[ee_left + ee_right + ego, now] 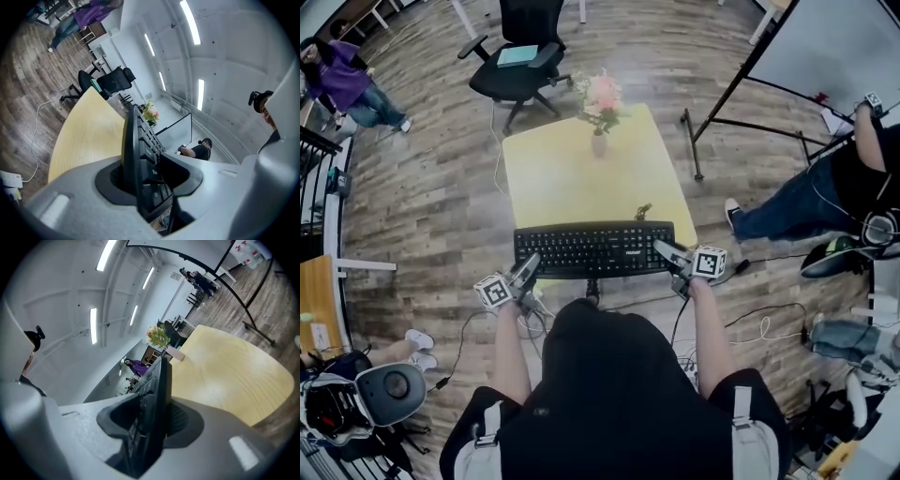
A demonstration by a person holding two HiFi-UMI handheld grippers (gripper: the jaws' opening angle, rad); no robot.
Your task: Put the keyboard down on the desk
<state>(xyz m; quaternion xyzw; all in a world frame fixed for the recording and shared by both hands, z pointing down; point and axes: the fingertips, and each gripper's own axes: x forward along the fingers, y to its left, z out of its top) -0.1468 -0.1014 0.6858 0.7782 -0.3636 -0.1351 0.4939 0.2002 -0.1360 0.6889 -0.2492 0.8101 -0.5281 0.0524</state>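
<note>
The black full-size keyboard [593, 249] lies lengthwise along the near edge of the pale yellow wooden counter [581, 178]. Its left end sits between the jaws of the left gripper [527, 269] and its right end between those of the right gripper [668, 252]. Both pairs of jaws are opening, with their pads close against the keyboard's faces. A small white brand mark above its right-hand keys is too small to read.

The keyboard [581, 251] logo [633, 250] seems too blurred to read.
</note>
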